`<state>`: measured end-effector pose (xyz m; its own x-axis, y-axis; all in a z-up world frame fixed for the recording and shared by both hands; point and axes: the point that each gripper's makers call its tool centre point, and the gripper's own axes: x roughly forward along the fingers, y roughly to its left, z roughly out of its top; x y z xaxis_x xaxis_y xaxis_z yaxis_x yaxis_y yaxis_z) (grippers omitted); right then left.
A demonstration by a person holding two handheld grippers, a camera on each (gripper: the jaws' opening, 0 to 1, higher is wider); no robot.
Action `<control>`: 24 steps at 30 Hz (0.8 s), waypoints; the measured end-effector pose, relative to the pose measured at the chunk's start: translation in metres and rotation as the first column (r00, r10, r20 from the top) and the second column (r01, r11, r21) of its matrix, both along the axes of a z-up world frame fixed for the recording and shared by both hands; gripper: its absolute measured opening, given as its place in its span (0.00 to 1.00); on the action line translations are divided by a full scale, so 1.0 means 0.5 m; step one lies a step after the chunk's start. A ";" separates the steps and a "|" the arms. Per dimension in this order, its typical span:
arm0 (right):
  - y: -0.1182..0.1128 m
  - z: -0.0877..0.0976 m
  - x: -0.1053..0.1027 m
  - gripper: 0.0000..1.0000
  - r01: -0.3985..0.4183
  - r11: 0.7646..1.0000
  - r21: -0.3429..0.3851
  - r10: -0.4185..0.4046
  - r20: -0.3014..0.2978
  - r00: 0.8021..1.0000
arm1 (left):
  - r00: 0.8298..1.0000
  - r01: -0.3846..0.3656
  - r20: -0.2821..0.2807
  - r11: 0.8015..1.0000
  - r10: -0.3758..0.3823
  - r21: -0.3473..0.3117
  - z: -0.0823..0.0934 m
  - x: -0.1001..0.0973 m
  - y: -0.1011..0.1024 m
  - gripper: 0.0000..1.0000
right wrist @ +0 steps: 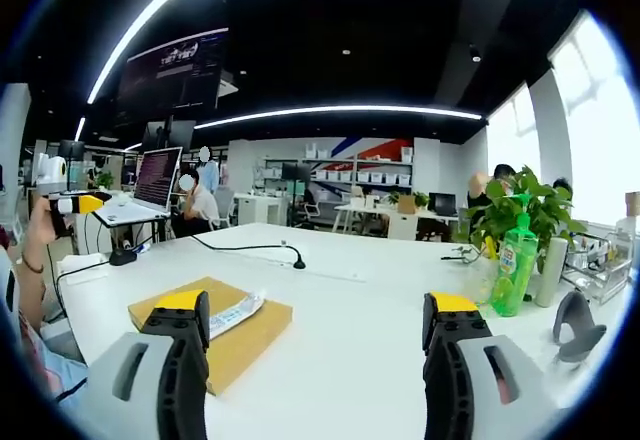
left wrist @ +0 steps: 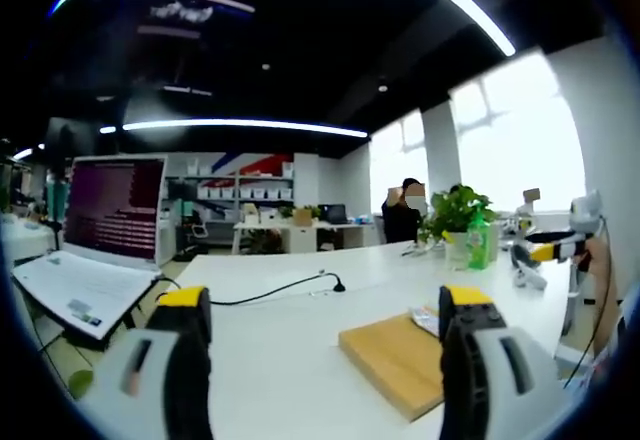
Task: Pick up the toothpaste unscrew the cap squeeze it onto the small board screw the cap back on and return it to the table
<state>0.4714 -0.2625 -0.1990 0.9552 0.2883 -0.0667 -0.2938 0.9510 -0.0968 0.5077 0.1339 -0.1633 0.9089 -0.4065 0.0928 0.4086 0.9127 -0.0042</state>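
Standing beside the white table [right wrist: 360, 310], I see both tools raised above it and holding nothing. The left tool [left wrist: 325, 315] has its jaws wide apart, and the right tool [right wrist: 315, 325] is spread just as wide. The toothpaste [right wrist: 232, 313] lies flat on the small board [right wrist: 215, 332], partly over its edge nearest the middle of the table; in the left gripper view the same board [left wrist: 400, 360] lies just in front of the left tool, with the end of the tube [left wrist: 425, 318] beside its right jaw.

I judge that the pick-up is not yet begun. To do it well, one tool should come down over the middle of the tube, across its width, and close gently so no paste is pressed out. The other tool can then take the cap.

As for containers, a green bottle [right wrist: 514, 265] stands near a potted plant [right wrist: 520, 210] on the far side; whether it is full I cannot tell.
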 end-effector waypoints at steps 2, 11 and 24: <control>0.017 -0.002 0.004 0.93 -0.032 0.999 -0.006 0.032 -0.010 0.999 | 1.000 -0.006 -0.002 1.000 0.006 0.010 -0.002 0.001 0.001 1.00; 0.027 0.007 0.044 0.91 -0.053 0.998 0.031 0.054 -0.022 0.998 | 1.000 -0.018 -0.004 1.000 0.018 0.000 -0.002 0.007 0.015 1.00; 0.030 0.018 0.090 0.91 -0.069 0.998 0.011 0.069 -0.051 0.996 | 1.000 0.009 -0.009 1.000 -0.009 0.013 -0.008 0.007 -0.005 1.00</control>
<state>0.5163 -0.2475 -0.1899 0.9285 0.3539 -0.1127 -0.3629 0.9291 -0.0715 0.5114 0.1313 -0.1674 0.9060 -0.4159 0.0789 0.4169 0.9089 0.0042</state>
